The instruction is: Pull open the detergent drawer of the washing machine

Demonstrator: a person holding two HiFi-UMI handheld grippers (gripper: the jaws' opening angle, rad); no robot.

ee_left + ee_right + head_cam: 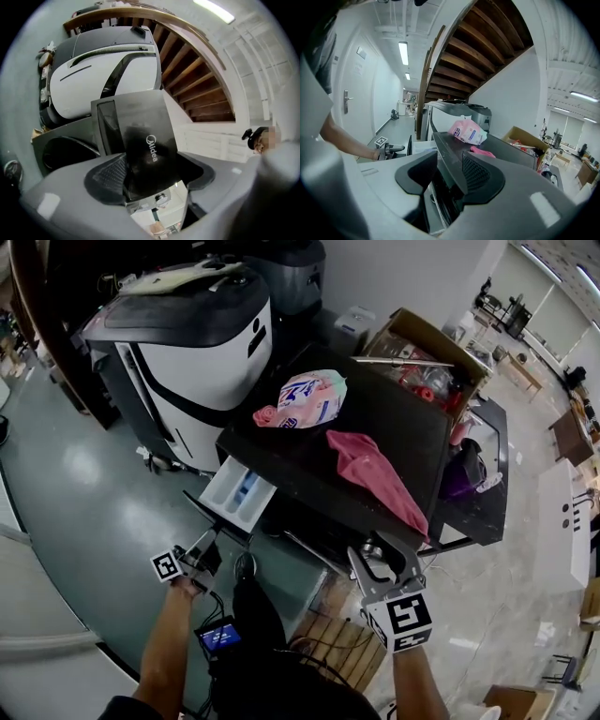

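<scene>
The black washing machine [398,423] has its white detergent drawer [241,493] pulled out toward me. My left gripper [206,547] is at the drawer's front. In the left gripper view the black drawer front [146,145] with its brand print stands between the wide-apart pads [110,177], and there is a gap on the right side. The left gripper [152,174] is open. My right gripper [382,559] is at the machine's front right. Its jaws [450,176] straddle the top's front edge [449,154] and stand apart.
A pink packet [305,399] and a red cloth [375,472] lie on the machine's top. A white and black appliance [187,348] stands to the left, and a cardboard box [424,351] is behind. A wooden pallet [339,645] lies below, and a small screen [218,637] hangs by my left arm.
</scene>
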